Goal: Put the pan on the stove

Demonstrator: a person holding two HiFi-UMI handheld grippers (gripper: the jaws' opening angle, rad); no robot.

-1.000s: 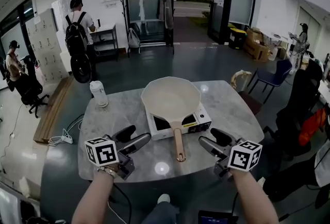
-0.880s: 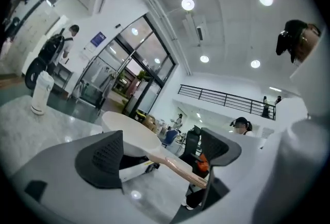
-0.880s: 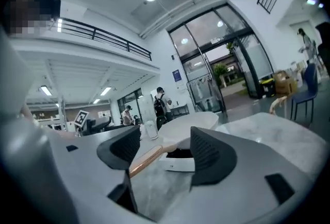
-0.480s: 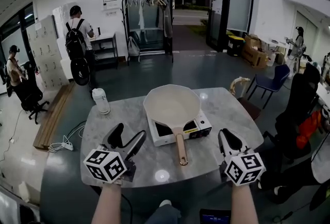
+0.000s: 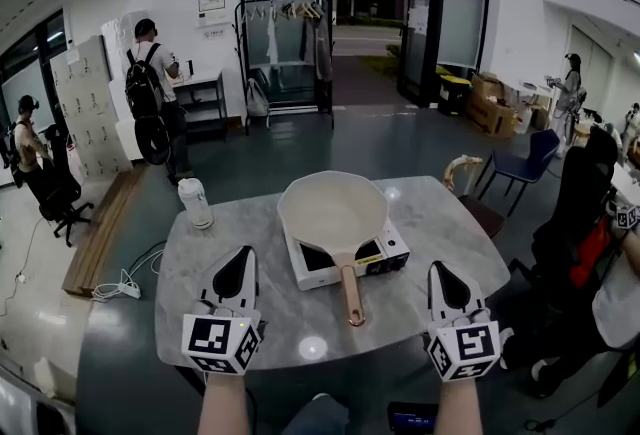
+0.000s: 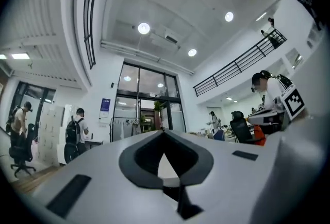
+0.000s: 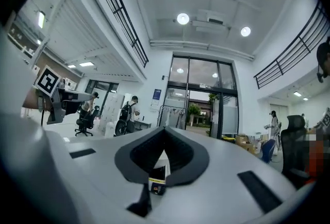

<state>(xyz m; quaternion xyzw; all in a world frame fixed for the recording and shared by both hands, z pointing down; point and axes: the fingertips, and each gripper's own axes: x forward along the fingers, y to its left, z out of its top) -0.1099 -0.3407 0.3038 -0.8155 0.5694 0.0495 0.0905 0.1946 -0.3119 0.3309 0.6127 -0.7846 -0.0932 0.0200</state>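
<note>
A cream round pan with a wooden handle (image 5: 333,213) sat on the small white square electric stove (image 5: 387,251) in the middle of the grey marble-patterned table (image 5: 200,263). The pan's bowl covered most of the stove's top and overhung its far and left edges. The handle ran straight back toward the person, past the stove's near edge, with its end over bare table. Neither tool touched it.

The left tool (image 5: 243,261) was held over the near left part of the table, well to the left of the handle. Its black jaws were clenched tip to tip with nothing between them; the left gripper view showed the two pads meeting in a point, with only the room beyond. The right tool (image 5: 444,275) was over the near right edge of the table, on the other side of the handle. It was likewise clenched and empty, its pads pressed together in the right gripper view. Both tools pointed away from the person, roughly parallel, with their marker cubes nearest the wrists.

A white bottle (image 5: 195,203) stood upright near the table's far left corner, apart from the stove. Beyond the table a person with a black backpack (image 5: 150,83) stood by the wall. A black clothes rack (image 5: 285,33) stood before the glass doors, and a blue chair (image 5: 525,163) was off to the right.
</note>
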